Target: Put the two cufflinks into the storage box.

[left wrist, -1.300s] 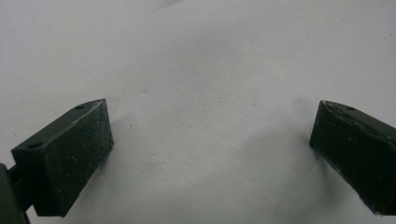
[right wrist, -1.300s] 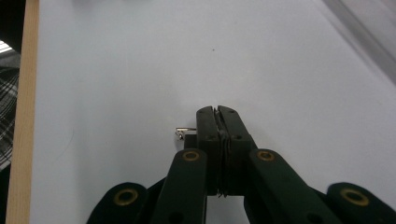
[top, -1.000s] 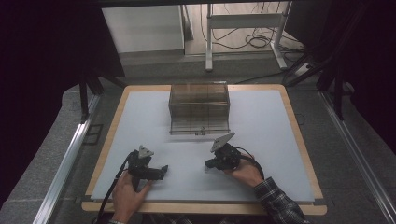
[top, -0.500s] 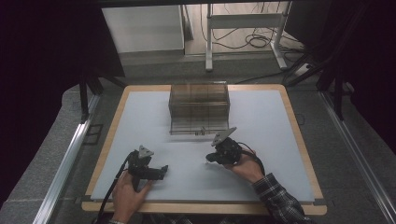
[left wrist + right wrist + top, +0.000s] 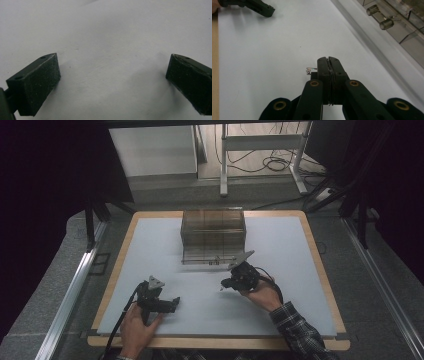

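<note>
Your right gripper (image 5: pixel 328 60): jaws pressed together, pinching a small metal piece (image 5: pixel 309 70) over the white mat (image 5: pixel 280 305), just before the clear drawer box (image 5: pixel 213 235). Your left gripper (image 5: pixel 112 75): jaws spread wide, nothing between

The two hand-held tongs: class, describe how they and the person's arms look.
Both the left tongs and the right tongs are black, each topped by a grey three-cornered plate and trailing a black cable. The right tongs' arms show brass-coloured rivets. The right forearm wears a dark plaid sleeve.

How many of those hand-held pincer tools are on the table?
2. The left gripper lies near the front edge, jaws open; the right gripper is mid-table, shut, just before the clear box.
</note>
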Demonstrator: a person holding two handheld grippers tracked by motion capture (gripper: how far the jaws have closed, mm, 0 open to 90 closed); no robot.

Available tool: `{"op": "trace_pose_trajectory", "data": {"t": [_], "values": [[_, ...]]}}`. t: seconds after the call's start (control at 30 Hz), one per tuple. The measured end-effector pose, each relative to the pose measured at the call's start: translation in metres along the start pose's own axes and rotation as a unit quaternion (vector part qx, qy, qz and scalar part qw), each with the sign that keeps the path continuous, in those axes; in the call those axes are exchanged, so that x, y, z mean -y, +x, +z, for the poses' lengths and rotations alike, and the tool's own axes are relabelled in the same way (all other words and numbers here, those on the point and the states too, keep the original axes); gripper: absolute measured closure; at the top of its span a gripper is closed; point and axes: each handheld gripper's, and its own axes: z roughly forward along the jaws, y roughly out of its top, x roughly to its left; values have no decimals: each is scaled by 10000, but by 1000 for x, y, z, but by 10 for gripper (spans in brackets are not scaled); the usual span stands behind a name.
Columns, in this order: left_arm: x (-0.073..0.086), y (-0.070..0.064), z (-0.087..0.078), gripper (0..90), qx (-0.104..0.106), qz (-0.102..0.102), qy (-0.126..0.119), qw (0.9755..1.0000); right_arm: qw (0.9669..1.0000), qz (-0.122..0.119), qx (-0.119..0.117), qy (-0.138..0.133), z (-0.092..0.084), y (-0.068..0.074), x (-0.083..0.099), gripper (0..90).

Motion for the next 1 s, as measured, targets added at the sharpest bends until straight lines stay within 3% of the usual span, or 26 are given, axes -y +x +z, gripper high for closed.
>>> {"op": "trace_pose_trajectory", "data": {"t": [1.0], "values": [[0,0,0,0,4,-3,-2,10000,9996,151,178,-140,-7,-19,-19,882]]}}
